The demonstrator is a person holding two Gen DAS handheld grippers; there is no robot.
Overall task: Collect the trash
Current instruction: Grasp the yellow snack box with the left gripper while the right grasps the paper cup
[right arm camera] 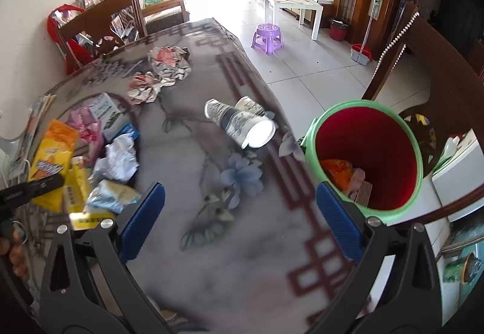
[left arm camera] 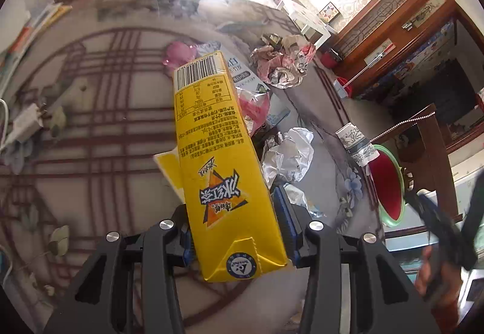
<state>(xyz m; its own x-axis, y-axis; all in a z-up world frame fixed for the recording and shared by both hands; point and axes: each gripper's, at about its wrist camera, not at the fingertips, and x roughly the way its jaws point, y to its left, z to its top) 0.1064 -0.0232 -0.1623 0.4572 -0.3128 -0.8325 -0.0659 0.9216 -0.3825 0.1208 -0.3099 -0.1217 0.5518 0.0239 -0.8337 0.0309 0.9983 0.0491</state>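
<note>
My left gripper (left arm camera: 239,231) is shut on a yellow drink carton (left arm camera: 217,152) and holds it above the table; the carton also shows in the right wrist view (right arm camera: 54,158). My right gripper (right arm camera: 240,213) is open and empty above the patterned table (right arm camera: 248,258), just left of the green bin (right arm camera: 367,152) with a red inside, which holds some trash. The bin shows in the left wrist view (left arm camera: 388,186) at the right. Paper cups (right arm camera: 242,122) lie on their sides near the table's right edge. Crumpled white paper (right arm camera: 118,160), crumpled newspaper (right arm camera: 169,62), a milk carton (right arm camera: 109,113) and pink wrappers (right arm camera: 86,128) lie on the table.
A wooden chair (right arm camera: 429,56) stands behind the bin. Another chair (right arm camera: 99,22) with a red bag stands at the far left. A charger and cable (left arm camera: 24,122) and stacked papers (left arm camera: 30,28) lie at the table's left. A purple stool (right arm camera: 267,37) stands on the floor.
</note>
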